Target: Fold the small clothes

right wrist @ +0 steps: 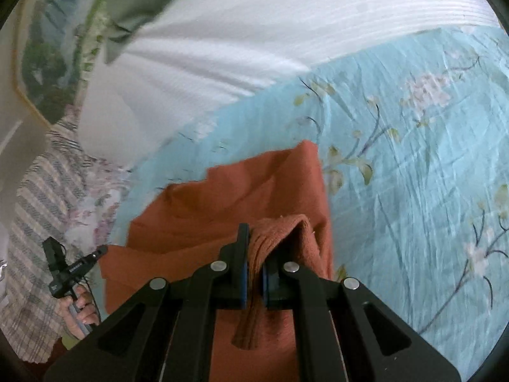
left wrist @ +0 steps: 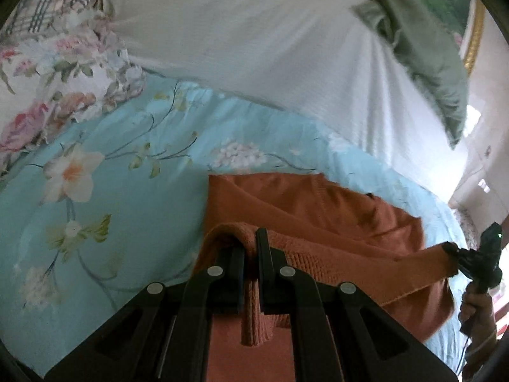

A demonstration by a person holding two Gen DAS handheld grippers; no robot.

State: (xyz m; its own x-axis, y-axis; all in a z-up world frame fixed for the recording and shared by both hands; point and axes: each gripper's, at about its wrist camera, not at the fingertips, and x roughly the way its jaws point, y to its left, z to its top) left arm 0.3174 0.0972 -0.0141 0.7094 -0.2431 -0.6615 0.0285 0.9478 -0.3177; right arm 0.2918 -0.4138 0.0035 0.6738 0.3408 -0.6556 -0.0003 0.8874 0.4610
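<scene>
Left wrist view: the left gripper (left wrist: 251, 248) has its two black fingers (left wrist: 265, 254) drawn almost together, clamped on a ribbed edge of the orange garment (left wrist: 318, 219). A fold of that edge bunches over the left fingertip and hangs down between the finger bases. The rest of the garment spreads ahead of the fingers and to their right, lying on the light blue floral sheet (left wrist: 127, 191). To the right of the fingers, the right gripper (left wrist: 451, 251) grips the garment's far corner; the hand (left wrist: 477, 308) that holds it shows below. Beyond the fingers lies a white ribbed blanket (left wrist: 254, 47), with a green pillow (left wrist: 423, 54) at upper right and a floral pillow (left wrist: 63, 73) at upper left.

Right wrist view: the right gripper (right wrist: 254, 245) has its fingers (right wrist: 243, 248) pressed close together on a ribbed fold of the orange garment (right wrist: 222, 210). The fold humps over the right fingertip and trails down between the blue pads. The garment lies ahead and left of the fingers on the blue floral sheet (right wrist: 413, 175). Left of the fingers, the left gripper (right wrist: 98, 253) holds the garment's other corner, with a hand (right wrist: 81, 312) beneath it. The white blanket (right wrist: 254, 47) lies beyond, a green pillow (right wrist: 133, 6) at upper left, and plaid cloth (right wrist: 47, 207) at far left. Both views are blurred.
</scene>
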